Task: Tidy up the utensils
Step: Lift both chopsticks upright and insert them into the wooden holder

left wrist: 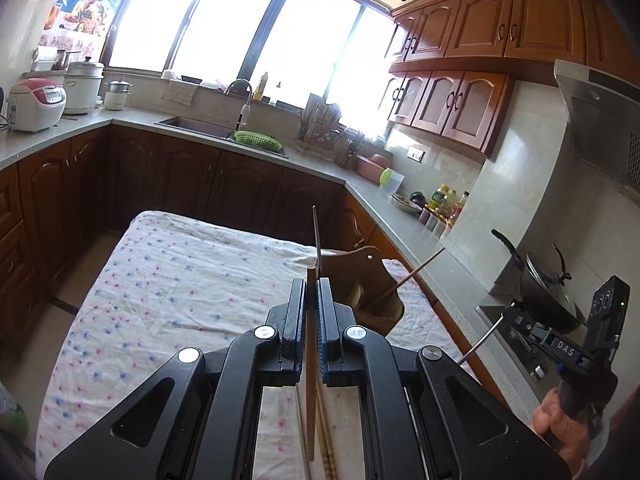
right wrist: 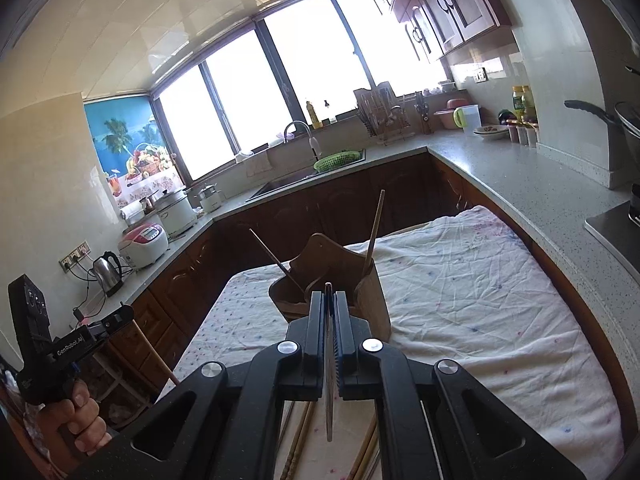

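While my left claw (left wrist: 311, 280) is clamped on a wooden chopstick (left wrist: 310, 380) and my right claw (right wrist: 329, 293) on a thin metal utensil (right wrist: 329, 400), both hover near the holder (right wrist: 372, 300) mid-table (right wrist: 460, 280). Light, stiff, slippery sticks: grip mid-shaft.

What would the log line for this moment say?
left gripper: shut on chopstick | right gripper: shut on metal utensil | wooden holder: two chopsticks inside

A home kitchen: wooden cabinets (left wrist: 476, 108), sink (left wrist: 192, 126), rice cooker (left wrist: 36, 104), wok (left wrist: 548, 288) on the stove.
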Demonstrator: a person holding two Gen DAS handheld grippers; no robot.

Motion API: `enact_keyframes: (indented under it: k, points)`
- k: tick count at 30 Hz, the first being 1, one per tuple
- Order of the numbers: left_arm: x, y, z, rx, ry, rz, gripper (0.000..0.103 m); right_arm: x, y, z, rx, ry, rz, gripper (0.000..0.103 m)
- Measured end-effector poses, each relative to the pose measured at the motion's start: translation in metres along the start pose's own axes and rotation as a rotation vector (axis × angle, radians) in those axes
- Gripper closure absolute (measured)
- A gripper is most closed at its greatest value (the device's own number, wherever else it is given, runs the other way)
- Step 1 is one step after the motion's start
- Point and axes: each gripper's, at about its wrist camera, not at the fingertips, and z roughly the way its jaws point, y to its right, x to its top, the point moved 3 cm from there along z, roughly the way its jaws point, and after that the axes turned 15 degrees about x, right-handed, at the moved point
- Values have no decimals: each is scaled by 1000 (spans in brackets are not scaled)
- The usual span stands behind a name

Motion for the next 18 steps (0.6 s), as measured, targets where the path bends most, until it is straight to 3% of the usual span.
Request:
enact_keyframes:
  k: [12, 18]
  points:
    - [84, 39, 43, 9, 151, -32, 99, 86, -1, 25, -42, 182, -69, 99]
    - [106, 58, 89, 27, 186, -60, 99, 100, 12, 56, -90, 192, -80, 99]
